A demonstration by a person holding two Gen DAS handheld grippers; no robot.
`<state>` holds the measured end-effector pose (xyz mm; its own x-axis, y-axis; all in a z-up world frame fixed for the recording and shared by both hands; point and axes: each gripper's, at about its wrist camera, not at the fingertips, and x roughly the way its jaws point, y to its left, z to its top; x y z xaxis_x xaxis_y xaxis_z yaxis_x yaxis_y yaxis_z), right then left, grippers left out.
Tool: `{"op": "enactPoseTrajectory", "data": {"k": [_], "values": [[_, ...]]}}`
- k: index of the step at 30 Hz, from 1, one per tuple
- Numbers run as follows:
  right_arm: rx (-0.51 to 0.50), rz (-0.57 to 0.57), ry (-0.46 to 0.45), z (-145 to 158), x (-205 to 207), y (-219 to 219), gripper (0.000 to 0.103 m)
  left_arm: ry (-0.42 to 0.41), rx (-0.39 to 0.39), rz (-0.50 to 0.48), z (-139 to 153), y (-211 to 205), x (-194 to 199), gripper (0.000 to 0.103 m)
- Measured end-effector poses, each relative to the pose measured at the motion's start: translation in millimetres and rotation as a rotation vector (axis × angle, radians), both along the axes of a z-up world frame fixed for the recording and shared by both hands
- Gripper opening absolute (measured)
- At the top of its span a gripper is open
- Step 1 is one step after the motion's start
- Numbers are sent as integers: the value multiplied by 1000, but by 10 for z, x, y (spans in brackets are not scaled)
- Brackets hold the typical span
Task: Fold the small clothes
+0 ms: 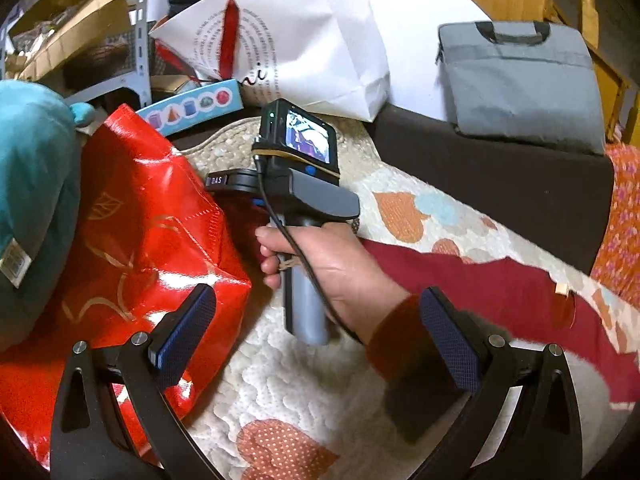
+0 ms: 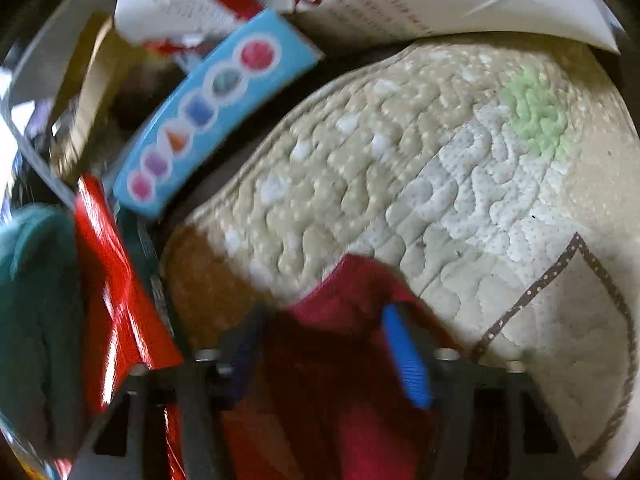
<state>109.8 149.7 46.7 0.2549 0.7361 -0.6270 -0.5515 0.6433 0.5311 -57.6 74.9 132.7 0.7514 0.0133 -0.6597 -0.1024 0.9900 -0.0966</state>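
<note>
A dark red garment (image 1: 492,292) lies spread on the quilted mat (image 1: 280,380), running from the centre to the right. My left gripper (image 1: 320,336) is open and empty, held above the mat near the garment's edge. The right gripper (image 1: 288,184), held in a hand, points away toward the garment's far end. In the blurred right wrist view, my right gripper (image 2: 324,356) has its fingers on either side of a bunched fold of the red garment (image 2: 344,360), with a gap still between the pads (image 2: 404,360).
A shiny red bag (image 1: 152,248) stands at the left beside a teal plush (image 1: 28,184). A blue box (image 1: 192,108), white paper bag (image 1: 304,40) and grey laptop bag (image 1: 524,84) lie behind the mat. A dark cushion (image 1: 500,176) borders the right.
</note>
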Motion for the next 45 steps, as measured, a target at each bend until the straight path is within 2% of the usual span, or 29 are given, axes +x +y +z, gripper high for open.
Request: {"op": "enactPoseTrajectory", "data": {"k": [1,4,8,12,15,18,22,25,28,30,32,34,38,42,45], "values": [[-28,-2,0,-3,-7,-4,10,2,9,0,-5,-13,7,102],[-31,12,-19,135,-100,-207,8,3,5,1,-5,-28,16,102],[20,-6,-96,570,-336,-859,7,-14,20,9,31,-68,-8,102],[34,-83,-188,1068,-701,-1879,7,-25,39,45,72,-56,-3,102],[17,-160,-250,1361,-1026,-2696,7,-34,1,77,97,-26,-16,102],[2,-277,-310,1545,-1448,-3573,7,-40,-22,62,103,-111,-29,102],[-54,-464,-292,1370,-1890,-4554,7,-20,47,7,60,-413,-13,102],[-201,-600,-246,1115,-2097,-5130,7,-17,77,-46,3,-670,-18,102],[-261,-683,-113,664,-2162,-5558,7,0,119,-99,-90,-936,9,102],[-267,-699,-50,428,-2194,-5677,7,9,157,-123,-172,-1088,26,102],[-259,-711,-49,368,-2216,-5685,8,34,186,-146,-247,-1205,62,102],[-224,-717,-59,418,-2246,-5679,7,35,182,-156,-269,-1237,70,102],[-281,-757,-88,488,-2327,-5769,7,51,175,-134,-310,-1212,129,102],[-266,-846,-94,480,-2495,-6009,7,70,168,-122,-349,-1211,189,102],[-246,-871,-55,330,-2536,-6152,7,69,178,-132,-381,-1257,186,102]]}}
